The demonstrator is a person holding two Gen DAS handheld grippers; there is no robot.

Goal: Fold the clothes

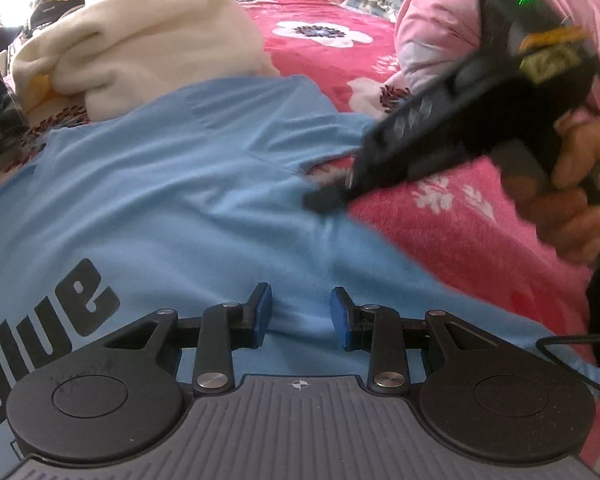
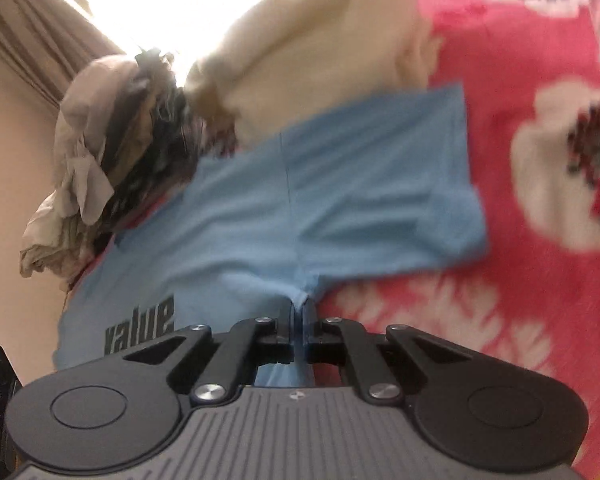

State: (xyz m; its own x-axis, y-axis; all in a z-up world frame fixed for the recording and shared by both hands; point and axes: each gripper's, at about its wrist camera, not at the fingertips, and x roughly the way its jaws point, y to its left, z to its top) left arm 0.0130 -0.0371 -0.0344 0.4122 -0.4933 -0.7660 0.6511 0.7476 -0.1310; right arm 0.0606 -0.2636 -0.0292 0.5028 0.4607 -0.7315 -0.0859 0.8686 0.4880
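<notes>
Blue fabric fills the foreground of both wrist views: one light blue T-shirt (image 1: pixel 172 200) lies spread on the bed (image 1: pixel 460 232), printed side up, the dark lettering "value" (image 1: pixel 48 320) at the lower left. Its long axis runs away from the left wrist camera, toward the cream garment beyond.

Left gripper (image 1: pixel 300 316): the fingers stand apart, blue pads (image 1: pixel 261 312) visible, nothing between them. They sit low over the shirt body; contact with the cloth cannot be confirmed.

Right gripper (image 2: pixel 299 320): the fingers are closed on a pinch of blue cloth at the shirt's side edge, where the sleeve (image 2: pixel 380 184) joins the body. In the left wrist view the same tool (image 1: pixel 440 132) reaches in from the right, its tip meeting the shirt edge, blurred.

Governing relation, as judged: the sleeve lies ahead of the right fingers and outboard of the body, so a fold would carry that edge toward the lettering, across the long axis. The right hand (image 1: pixel 576 184) is the nearer and already engaged; the left is free to hold the body down.

Count: one blue shirt, two grippers, one cream garment (image 1: pixel 148 48) touching the shirt's far end, one heap of mixed dark and grey clothes (image 2: pixel 112 168) beside it, one pink quilt (image 1: pixel 452 28) at the far right.
</notes>
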